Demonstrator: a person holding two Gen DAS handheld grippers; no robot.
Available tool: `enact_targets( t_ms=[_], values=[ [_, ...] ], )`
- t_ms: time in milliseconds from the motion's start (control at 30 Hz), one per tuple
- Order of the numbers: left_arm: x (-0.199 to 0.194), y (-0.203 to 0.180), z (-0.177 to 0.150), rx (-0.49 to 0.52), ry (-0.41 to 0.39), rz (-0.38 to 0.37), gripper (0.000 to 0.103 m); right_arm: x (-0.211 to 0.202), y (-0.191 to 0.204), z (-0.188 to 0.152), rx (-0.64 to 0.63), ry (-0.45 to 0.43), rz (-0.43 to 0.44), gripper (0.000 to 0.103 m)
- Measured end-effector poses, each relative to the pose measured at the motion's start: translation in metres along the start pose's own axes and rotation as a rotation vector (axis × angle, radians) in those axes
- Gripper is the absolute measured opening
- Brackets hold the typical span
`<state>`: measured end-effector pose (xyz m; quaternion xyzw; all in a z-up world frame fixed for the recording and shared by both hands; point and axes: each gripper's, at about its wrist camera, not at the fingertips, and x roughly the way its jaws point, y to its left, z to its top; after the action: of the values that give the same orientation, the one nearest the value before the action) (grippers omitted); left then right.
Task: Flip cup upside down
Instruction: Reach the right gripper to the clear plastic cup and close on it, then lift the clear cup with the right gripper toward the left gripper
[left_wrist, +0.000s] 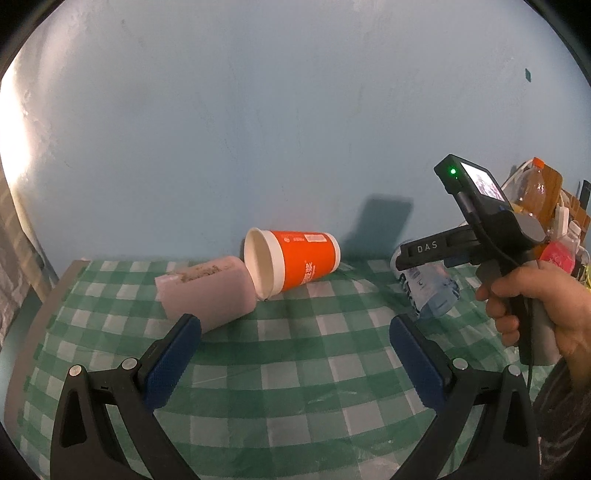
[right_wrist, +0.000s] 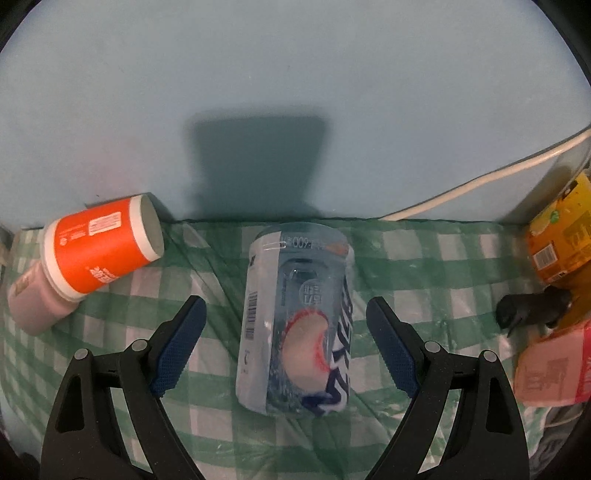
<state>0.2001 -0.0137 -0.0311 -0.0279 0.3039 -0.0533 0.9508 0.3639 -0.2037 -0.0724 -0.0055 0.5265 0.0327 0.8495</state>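
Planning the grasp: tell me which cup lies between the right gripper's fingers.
The clear printed cup, not the orange cup lying far left against the pink block.

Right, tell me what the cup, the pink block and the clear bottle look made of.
Cup: likely paper, matte orange print with white bands and a rolled rim.
Pink block: probably foam or sponge, dull and soft-edged, with crumbly brown residue on top; hard to be sure.
Clear bottle: thin glossy plastic, see-through, with a printed wrap label and barcode.

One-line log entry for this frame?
orange paper cup: on side, untouched | left gripper: open | right gripper: open, astride clear plastic bottle
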Motion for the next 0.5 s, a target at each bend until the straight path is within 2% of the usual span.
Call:
enact_targets(
  t_ms=[100,200,500],
  values=[
    [0.006,0.002,0.002,-0.007,0.011,-0.012,0.103,0.008,-0.002,0.003,0.016,0.018,0.002,0.086],
    [0.01,0.003,0.004,-0.009,0.017,-0.01,0.103,0.013,-0.008,0.003,0.039,0.033,0.034,0.071],
    [0.025,0.008,0.012,-0.038,0.05,-0.018,0.103,-0.005,-0.021,-0.021,0.057,0.005,0.169,0.069]
  ],
)
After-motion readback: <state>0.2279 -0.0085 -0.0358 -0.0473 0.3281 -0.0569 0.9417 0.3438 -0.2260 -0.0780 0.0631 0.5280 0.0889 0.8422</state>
